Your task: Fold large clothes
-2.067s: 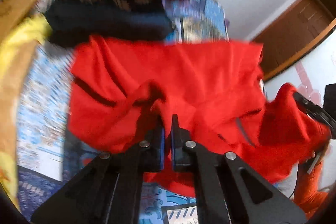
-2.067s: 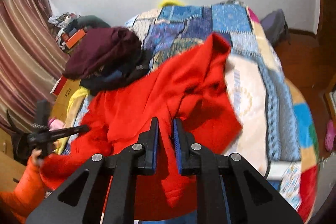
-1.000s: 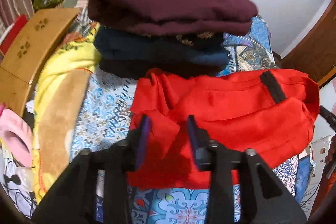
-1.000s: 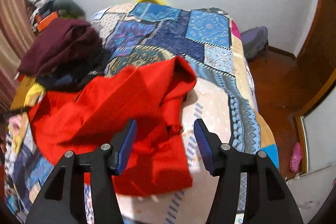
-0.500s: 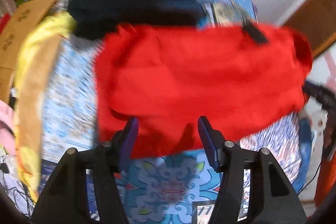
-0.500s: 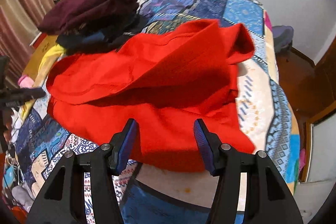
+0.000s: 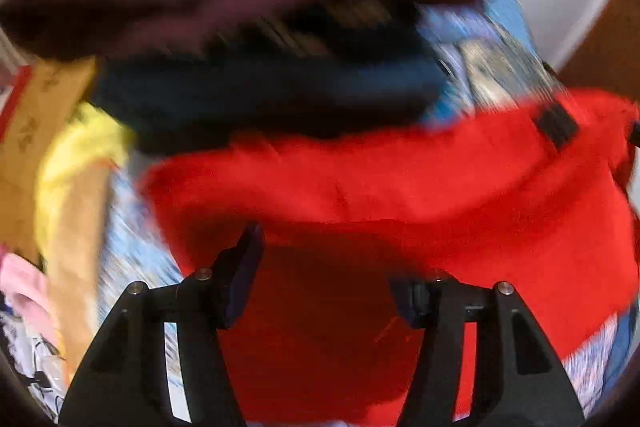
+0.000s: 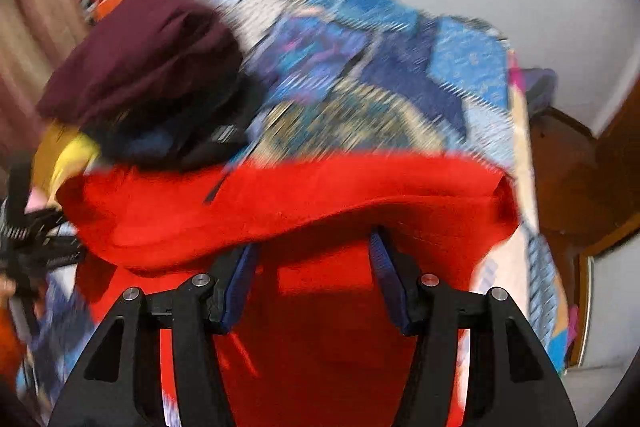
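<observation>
Released red garment [image 7: 400, 187] now lies folded under both wide-open, empty grippers, left [image 7: 324, 267] and right [image 8: 312, 263].

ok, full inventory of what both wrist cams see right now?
red garment: 1, red, folded on the quilt, under both claws
maroon garment: 1, dark maroon, top of the clothes pile beyond the red one
dark garments: count unclear, navy and black, under the maroon one
patchwork quilt: 1, blue and beige, covers the bed
yellow cloth: 1, yellow, left of the red garment
curtain: 1, brownish, far left
wooden door: 1, brown, right edge
left claw: 1, black, open over the red garment
right claw: 1, black, open over the red garment
</observation>
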